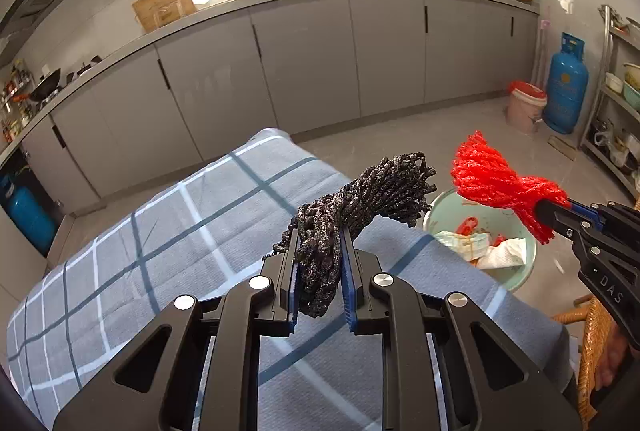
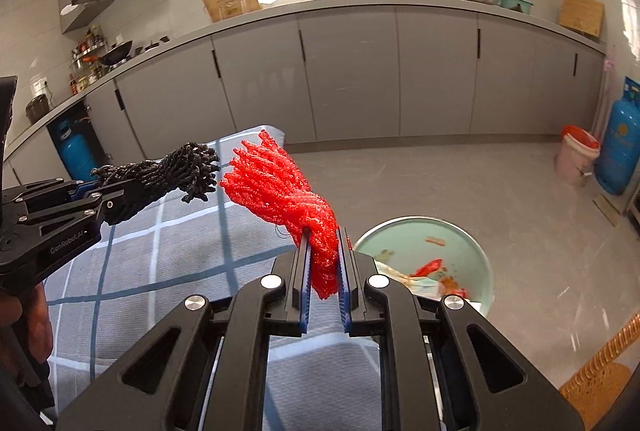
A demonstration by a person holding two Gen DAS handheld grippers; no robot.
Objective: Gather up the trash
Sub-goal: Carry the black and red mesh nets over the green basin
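Note:
My left gripper (image 1: 320, 239) is shut on a bunched black foam net (image 1: 376, 191), held over the checked tablecloth (image 1: 160, 251). From the right wrist camera the same net (image 2: 176, 175) juts from the left gripper (image 2: 106, 197) at the left edge. My right gripper (image 2: 325, 237) is shut on a bunched red foam net (image 2: 280, 191). In the left wrist view that red net (image 1: 496, 183) hangs above the pale green trash bin (image 1: 528, 259), pinched by the right gripper (image 1: 548, 215). The bin (image 2: 476, 247) stands on the floor beside the table and holds paper and red scraps.
Grey kitchen cabinets (image 1: 304, 63) and a counter with a sink run along the back. A blue gas cylinder (image 1: 566, 83) and a pink bucket (image 1: 524, 105) stand at the right wall. A wicker chair (image 2: 600, 383) is at the lower right. Grey floor lies between table and cabinets.

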